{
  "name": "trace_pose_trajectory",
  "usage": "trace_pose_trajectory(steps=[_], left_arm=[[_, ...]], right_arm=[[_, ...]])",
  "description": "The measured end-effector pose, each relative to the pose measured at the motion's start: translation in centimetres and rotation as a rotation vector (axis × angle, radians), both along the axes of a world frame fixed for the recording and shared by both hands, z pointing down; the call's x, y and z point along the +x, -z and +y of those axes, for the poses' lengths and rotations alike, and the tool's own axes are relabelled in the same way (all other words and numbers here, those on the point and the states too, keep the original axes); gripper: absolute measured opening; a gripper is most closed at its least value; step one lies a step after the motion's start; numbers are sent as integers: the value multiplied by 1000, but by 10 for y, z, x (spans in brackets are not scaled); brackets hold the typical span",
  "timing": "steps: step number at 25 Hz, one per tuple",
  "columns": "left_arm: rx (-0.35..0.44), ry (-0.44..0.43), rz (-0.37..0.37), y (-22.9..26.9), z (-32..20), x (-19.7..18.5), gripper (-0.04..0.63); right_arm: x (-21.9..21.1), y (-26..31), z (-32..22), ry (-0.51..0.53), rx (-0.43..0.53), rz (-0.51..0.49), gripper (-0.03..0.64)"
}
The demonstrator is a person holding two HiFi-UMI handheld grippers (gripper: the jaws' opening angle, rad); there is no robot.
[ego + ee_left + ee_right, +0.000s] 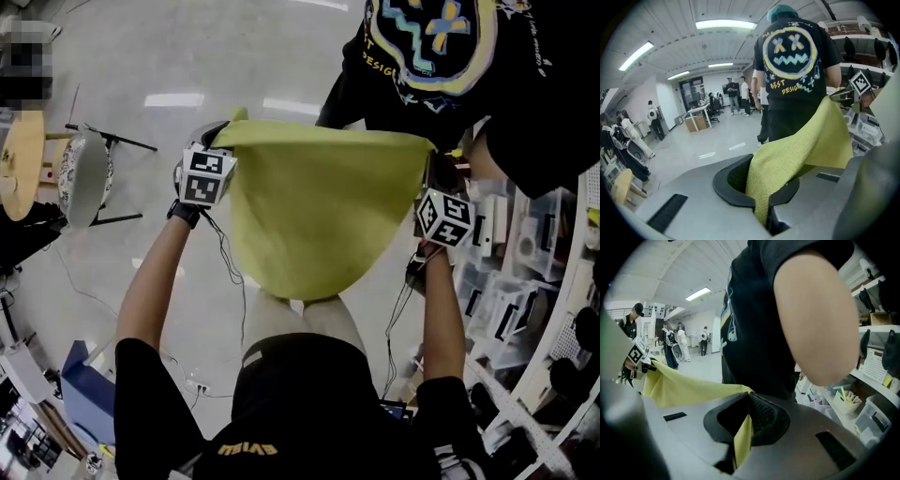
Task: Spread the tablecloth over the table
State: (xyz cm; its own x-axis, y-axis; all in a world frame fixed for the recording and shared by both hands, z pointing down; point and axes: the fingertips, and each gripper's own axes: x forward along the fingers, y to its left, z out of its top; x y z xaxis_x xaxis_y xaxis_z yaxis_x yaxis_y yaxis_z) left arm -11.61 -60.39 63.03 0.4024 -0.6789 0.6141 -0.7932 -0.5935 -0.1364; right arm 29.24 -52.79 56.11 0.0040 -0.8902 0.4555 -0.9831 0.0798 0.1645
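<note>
Above glossy floor (187, 56), hand-held grippers (760, 208) (740, 442) pinch sagging woven yellow tablecloth (314, 216).

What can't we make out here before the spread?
- Table: in no view; in the head view the tablecloth and the wearer's torso fill the middle.
- Tablecloth's free corners: head view, hidden behind its hanging sag.
- Area ahead: both gripper views, blocked by a bystander in black.

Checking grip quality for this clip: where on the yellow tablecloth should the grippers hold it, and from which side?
Grip the tablecloth at both ends of its top edge, from the outer sides, as the left gripper and right gripper do: the edge spans between them, the rest hangs free.
</note>
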Motion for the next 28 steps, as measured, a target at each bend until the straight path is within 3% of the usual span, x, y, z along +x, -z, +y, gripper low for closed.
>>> trace_pose_trajectory(steps=[7, 15, 28], left_arm=[[-57, -24, -86, -69, -20, 7, 18], [-130, 31, -69, -135, -30, 0, 18], [-208, 47, -96, -226, -53, 8, 18]], right_arm=[[7, -68, -6, -60, -71, 0, 5], [0, -145, -22, -45, -152, 14, 5], [8, -243, -78, 21, -248, 74, 5]])
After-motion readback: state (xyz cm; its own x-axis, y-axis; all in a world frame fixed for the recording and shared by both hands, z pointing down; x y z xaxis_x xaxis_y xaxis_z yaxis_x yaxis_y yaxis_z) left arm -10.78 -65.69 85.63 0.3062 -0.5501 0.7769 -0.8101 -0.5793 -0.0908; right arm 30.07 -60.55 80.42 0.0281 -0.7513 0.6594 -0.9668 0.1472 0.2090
